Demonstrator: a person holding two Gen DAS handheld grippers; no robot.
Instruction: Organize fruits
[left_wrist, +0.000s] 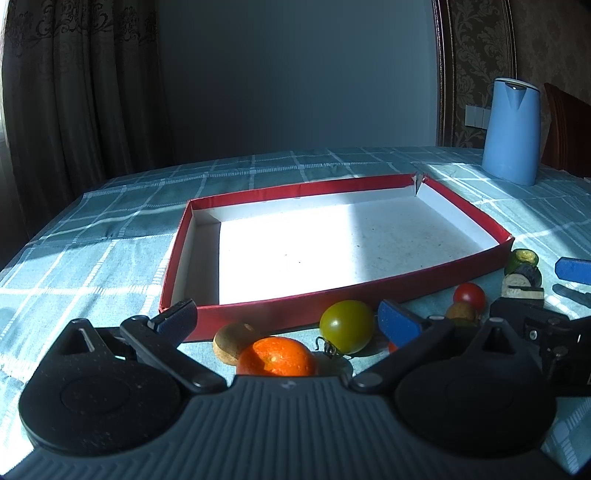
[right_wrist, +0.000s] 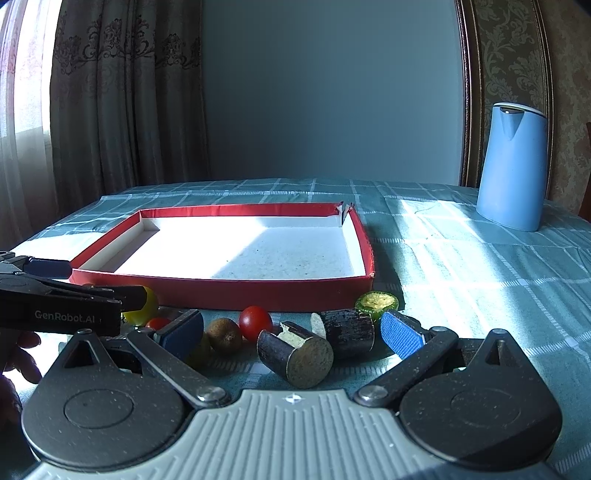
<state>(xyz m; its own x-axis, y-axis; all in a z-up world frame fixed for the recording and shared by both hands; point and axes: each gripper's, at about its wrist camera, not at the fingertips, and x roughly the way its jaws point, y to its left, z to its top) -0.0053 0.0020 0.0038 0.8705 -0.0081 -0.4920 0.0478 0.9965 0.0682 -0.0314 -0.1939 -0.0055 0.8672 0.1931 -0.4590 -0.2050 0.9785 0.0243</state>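
Observation:
In the left wrist view, my left gripper (left_wrist: 288, 321) is open and low over the tablecloth. An orange fruit (left_wrist: 277, 356), a brown round fruit (left_wrist: 231, 341) and a green tomato (left_wrist: 346, 326) lie between its fingers, untouched. Just behind them is the red tray (left_wrist: 295, 306), white inside and holding nothing. In the right wrist view, my right gripper (right_wrist: 291, 332) is also open. It straddles two dark cut cylinders (right_wrist: 295, 350) (right_wrist: 347, 328), a red cherry tomato (right_wrist: 255, 322) and a brown fruit (right_wrist: 224, 335). A green cut slice (right_wrist: 376, 302) lies by the red tray (right_wrist: 258, 291).
A blue jug (left_wrist: 511, 133) (right_wrist: 511, 166) stands at the back right on the checked tablecloth (right_wrist: 461, 258). The left gripper's black fingers (right_wrist: 62, 301) cross the left of the right wrist view, partly hiding the green tomato (right_wrist: 142, 306). A person's hand (right_wrist: 18, 354) shows below them. Curtains hang behind.

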